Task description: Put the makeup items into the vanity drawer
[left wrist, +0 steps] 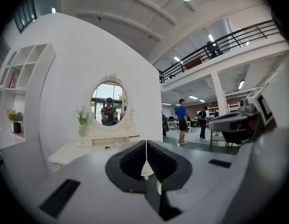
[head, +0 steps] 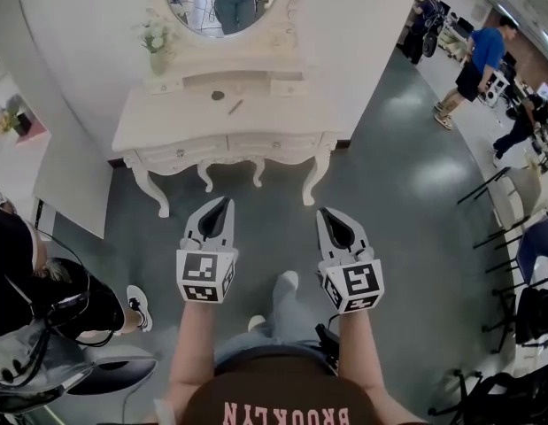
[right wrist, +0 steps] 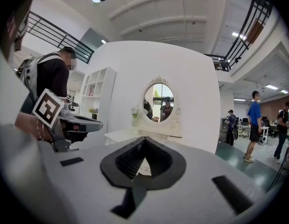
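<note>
On my feed the white vanity [head: 167,127] stands against the wall ahead, and the makeup lies on its top near the back. To the left is a small dark round item [head: 218,96]. Just right of it, but apart from it, a thin stick [head: 235,106] lies at a slant. Under the tabletop the left drawer [head: 179,153] and the right drawer [head: 274,142] are both closed, fronts flush.

The left gripper [head: 226,201] is held out over the floor, well short of the vanity, roughly level and pointing at it. Its own view shows the jaws pressed together, with only a hairline seam between them and nothing in their hold. The right gripper [head: 325,211] sits beside it at about the same reach and also points at the vanity. Its jaws meet at the tips and are likewise empty. Both forearms run straight forward from the body, side by side.

I cannot tell what kind of makeup either item is, as both are too small in the head view. From the gripper views the tabletop is nearly edge-on behind the gripper bodies, so I cannot pick the items out there, and the drawers are covered.
</note>
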